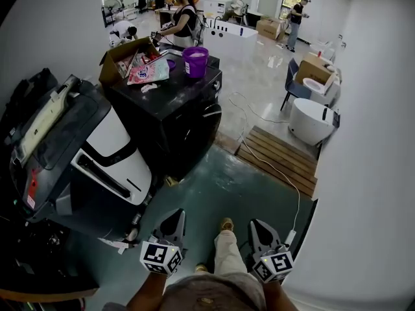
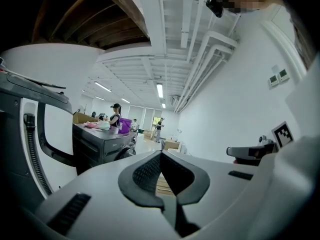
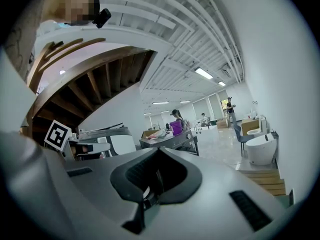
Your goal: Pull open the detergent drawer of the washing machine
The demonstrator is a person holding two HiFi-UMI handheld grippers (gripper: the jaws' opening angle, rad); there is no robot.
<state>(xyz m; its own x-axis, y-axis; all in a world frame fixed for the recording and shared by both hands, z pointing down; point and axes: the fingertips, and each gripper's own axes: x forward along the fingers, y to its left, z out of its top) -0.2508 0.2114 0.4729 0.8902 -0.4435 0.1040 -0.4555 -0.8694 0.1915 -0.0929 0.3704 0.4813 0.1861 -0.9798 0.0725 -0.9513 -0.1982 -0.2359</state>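
The dark front-loading washing machine [image 1: 178,118] stands in the middle of the head view, a few steps ahead of me. I cannot pick out its detergent drawer at this distance. A cardboard box [image 1: 123,57], a pink packet [image 1: 148,70] and a purple bucket [image 1: 195,61] sit on its top. My left gripper [image 1: 175,216] and right gripper [image 1: 259,225] are low at the bottom edge, side by side, both pointing toward the machine and well short of it. Both are shut with nothing between the jaws. The machine [image 2: 102,144] also shows left of the left gripper [image 2: 161,154], and the same machine [image 3: 172,139] shows beyond the right gripper [image 3: 159,150].
A large black-and-white appliance [image 1: 97,157] stands close on my left. A wooden pallet [image 1: 280,157], a white cable [image 1: 272,167] and white bathroom fixtures [image 1: 311,118] lie to the right, with a white wall [image 1: 376,173] beyond. Several people work at the back of the room.
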